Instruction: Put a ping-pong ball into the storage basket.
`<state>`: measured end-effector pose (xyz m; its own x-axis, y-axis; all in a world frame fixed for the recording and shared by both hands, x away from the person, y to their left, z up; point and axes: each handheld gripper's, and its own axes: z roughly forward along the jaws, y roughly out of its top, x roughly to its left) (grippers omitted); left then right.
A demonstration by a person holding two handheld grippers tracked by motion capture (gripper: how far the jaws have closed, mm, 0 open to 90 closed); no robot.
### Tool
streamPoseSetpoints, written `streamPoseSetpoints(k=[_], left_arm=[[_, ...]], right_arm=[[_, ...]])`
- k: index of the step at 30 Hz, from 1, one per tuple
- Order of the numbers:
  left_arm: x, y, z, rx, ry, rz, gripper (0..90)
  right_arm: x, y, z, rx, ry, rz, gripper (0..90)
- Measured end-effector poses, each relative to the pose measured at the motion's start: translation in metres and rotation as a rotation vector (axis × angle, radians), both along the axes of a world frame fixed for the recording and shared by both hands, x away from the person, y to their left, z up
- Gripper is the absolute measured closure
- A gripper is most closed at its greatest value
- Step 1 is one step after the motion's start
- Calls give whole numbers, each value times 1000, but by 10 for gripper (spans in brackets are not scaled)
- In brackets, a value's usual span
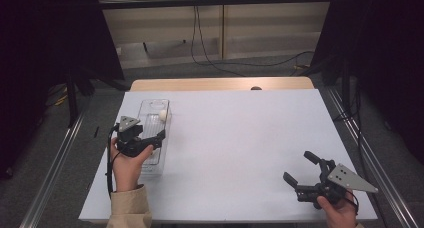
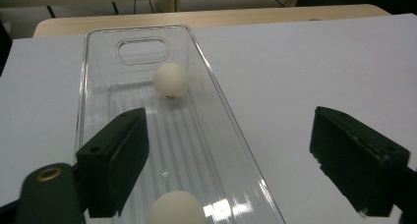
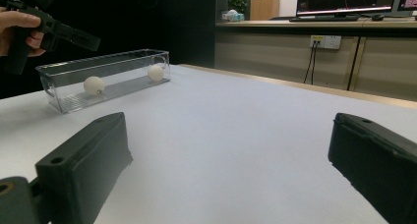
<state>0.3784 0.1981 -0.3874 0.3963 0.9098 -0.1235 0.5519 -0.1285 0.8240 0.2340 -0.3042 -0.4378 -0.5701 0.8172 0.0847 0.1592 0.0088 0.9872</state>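
Between the left gripper's (image 2: 228, 167) wide-spread black jaws lies the near end of a clear plastic bin (image 2: 88, 86), and just below them a white ball (image 2: 176, 209) sits on the ribbed floor, half cut off by the bottom edge of the left gripper view. A second white ball (image 2: 171, 80) rests farther along the bin, close to the end wall with the oval handle cut-out. Both look smooth, matte and light, like table-tennis balls; the far one carries a small dark mark low on its side. One jaw hangs over the bin's inside, the other out over the white table (image 2: 305, 71) — so a straight descent would likely bring the right-hand wall between them, and closing there could pinch or tip the bin rather than take a ball. A ball this round may also roll away along the ribs if a jaw nudges it off-centre. Seen from the high view, the bin lies lengthwise at the table's left side under the left hand (image 1: 127, 163). Well apart, near the right front corner, the right gripper (image 1: 300, 169) hovers with jaws spread wide — holding nothing.
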Motion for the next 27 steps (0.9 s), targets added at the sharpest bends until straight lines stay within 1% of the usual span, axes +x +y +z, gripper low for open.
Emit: streamPoseSetpoints(k=[3, 6, 8, 10, 12, 14, 16, 18, 19, 20, 21, 22, 24, 25, 27], left_arm=[[-3, 0, -1, -11, -11, -3, 114], [-9, 1, 0, -34, -34, -12, 92], [-13, 2, 1, -39, -47, -21, 75], [-16, 3, 0, -43, -62, -24, 71], [-19, 3, -1, -46, -66, -32, 70], [-22, 5, -1, -59, -71, -35, 68], [-25, 7, -2, -70, -86, -37, 67], [-28, 8, -3, -74, -86, -50, 66], [-29, 8, -3, -67, -88, -51, 66], [-31, 9, -3, -66, -96, -49, 66], [-32, 10, -4, -71, -96, -56, 66], [-33, 10, -4, -75, -99, -54, 66], [-35, 12, -5, -68, -100, -52, 66], [-36, 13, -6, -76, -100, -51, 65], [-38, 14, -7, -71, -101, -53, 63]], right_arm=[[0, 1, 0, -1, 0, 1, 15], [0, 1, 0, -3, -1, 1, 15], [0, 1, 0, -3, 0, 1, 15], [0, 1, 0, -5, -1, 1, 15], [0, 1, 0, -6, -1, 0, 15], [-1, 1, 0, -3, 0, 1, 15], [0, 1, 0, -3, 0, 0, 15], [-1, 1, 0, -5, 0, 0, 15], [0, 1, 0, -5, -1, 1, 15], [0, 1, 0, -5, -1, 2, 15], [0, 2, 0, -4, -1, 3, 15], [0, 2, 0, -4, -2, 4, 15], [-1, 2, 0, -5, -1, 4, 15], [0, 3, 0, -5, -1, 5, 15], [0, 3, 0, -10, 0, 6, 15]])
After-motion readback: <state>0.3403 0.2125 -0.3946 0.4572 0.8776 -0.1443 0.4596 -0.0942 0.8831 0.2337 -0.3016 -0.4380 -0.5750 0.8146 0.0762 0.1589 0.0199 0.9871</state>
